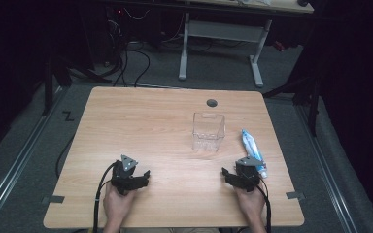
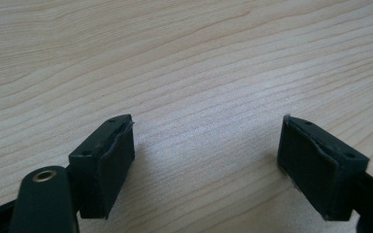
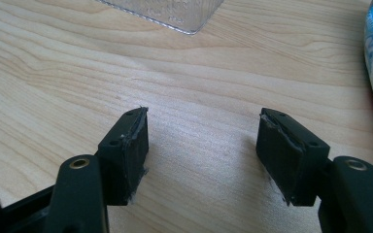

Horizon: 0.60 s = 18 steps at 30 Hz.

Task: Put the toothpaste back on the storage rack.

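The tube [image 1: 253,151] lies right of the box [image 1: 208,131], seemingly apart.

High view overlooks table [image 1: 175,126]; gripper views skim its wood closely.

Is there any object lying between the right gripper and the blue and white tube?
No, nothing visible does. The right gripper rests open on the table, and the blue and white tube lies just beside it on bare wood. The clear container stands off to the side.

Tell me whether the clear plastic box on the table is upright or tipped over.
Upright. In the high view the clear plastic box stands on the wooden table with its open mouth facing up, and looks empty.
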{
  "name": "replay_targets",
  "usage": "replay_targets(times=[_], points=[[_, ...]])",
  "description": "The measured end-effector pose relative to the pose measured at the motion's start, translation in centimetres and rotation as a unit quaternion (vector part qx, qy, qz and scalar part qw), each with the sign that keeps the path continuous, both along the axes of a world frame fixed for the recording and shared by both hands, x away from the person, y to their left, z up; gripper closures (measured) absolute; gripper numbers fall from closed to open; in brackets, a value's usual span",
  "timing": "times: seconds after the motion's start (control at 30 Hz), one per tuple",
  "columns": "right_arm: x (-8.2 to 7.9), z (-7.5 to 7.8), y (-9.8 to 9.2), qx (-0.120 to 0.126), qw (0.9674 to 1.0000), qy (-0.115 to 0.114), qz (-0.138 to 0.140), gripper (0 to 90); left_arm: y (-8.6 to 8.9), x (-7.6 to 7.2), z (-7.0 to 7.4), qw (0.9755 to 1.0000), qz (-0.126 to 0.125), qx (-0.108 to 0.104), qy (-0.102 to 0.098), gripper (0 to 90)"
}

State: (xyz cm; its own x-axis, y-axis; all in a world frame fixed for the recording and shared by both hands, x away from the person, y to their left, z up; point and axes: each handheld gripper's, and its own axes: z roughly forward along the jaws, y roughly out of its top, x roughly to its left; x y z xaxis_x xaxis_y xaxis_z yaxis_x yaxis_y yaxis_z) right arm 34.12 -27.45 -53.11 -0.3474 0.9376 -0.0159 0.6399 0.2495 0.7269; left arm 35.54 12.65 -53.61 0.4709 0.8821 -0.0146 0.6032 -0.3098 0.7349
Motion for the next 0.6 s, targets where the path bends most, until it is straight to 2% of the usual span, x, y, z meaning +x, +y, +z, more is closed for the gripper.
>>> replay_targets(times=[0.6], points=[[0.01,-0.01,-0.03,0.001,1.0000,0.000,-0.004,35.2,-0.01,0.00,-0.01,1.0000,-0.001,-0.001,0.000,21.2]])
